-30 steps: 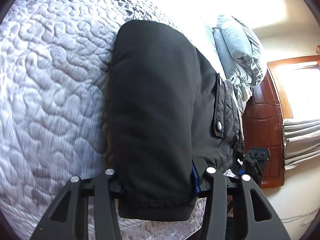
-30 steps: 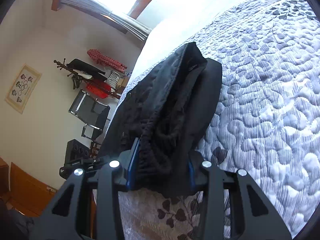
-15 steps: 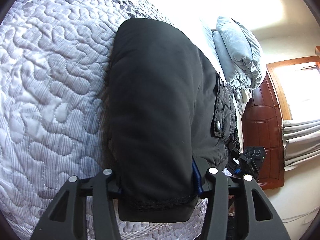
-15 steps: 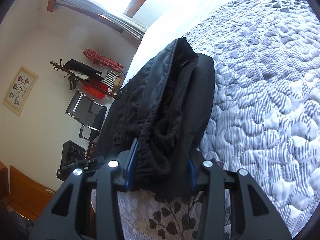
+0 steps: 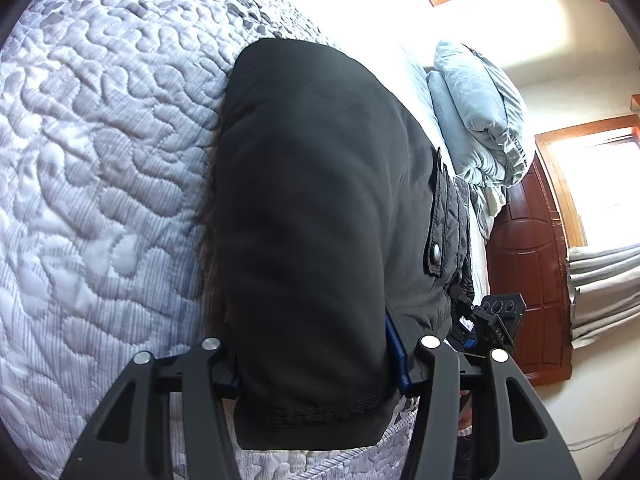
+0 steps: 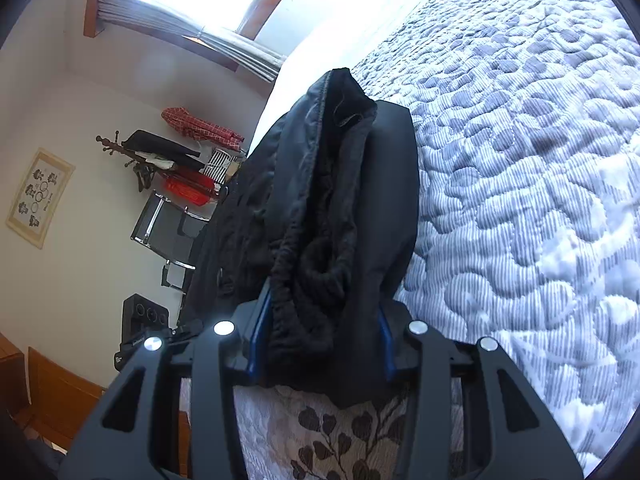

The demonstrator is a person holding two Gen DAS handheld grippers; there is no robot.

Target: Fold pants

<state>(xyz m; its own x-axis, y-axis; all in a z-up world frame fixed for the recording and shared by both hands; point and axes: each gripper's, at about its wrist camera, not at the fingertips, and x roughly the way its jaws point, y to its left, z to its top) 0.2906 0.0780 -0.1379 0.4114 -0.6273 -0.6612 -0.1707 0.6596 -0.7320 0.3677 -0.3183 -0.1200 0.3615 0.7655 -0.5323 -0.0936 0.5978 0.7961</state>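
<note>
Black pants (image 5: 320,220) lie folded into a thick bundle on the quilted bed (image 5: 100,140), with a snap pocket flap on the right side. My left gripper (image 5: 316,364) is shut on the hem end, and the fabric fills the gap between its blue pads. At the other end, my right gripper (image 6: 320,344) is shut on the bunched elastic waistband of the pants (image 6: 340,200). Each gripper shows in the other's view: the right gripper (image 5: 496,320) and the left gripper (image 6: 144,332). The bundle hangs slightly over the near edge of the bed.
Folded pale-blue bedding (image 5: 476,120) is stacked by a dark wooden headboard (image 5: 524,280). Beyond the bed stand a black chair (image 6: 168,220) and a coat rack with clothes (image 6: 160,152). The quilt (image 6: 520,160) stretches away on the right.
The right gripper has sunk a little with the waistband, bringing the bundle closer to the quilt. The left gripper's fingers stand slightly wider around the hem end.
</note>
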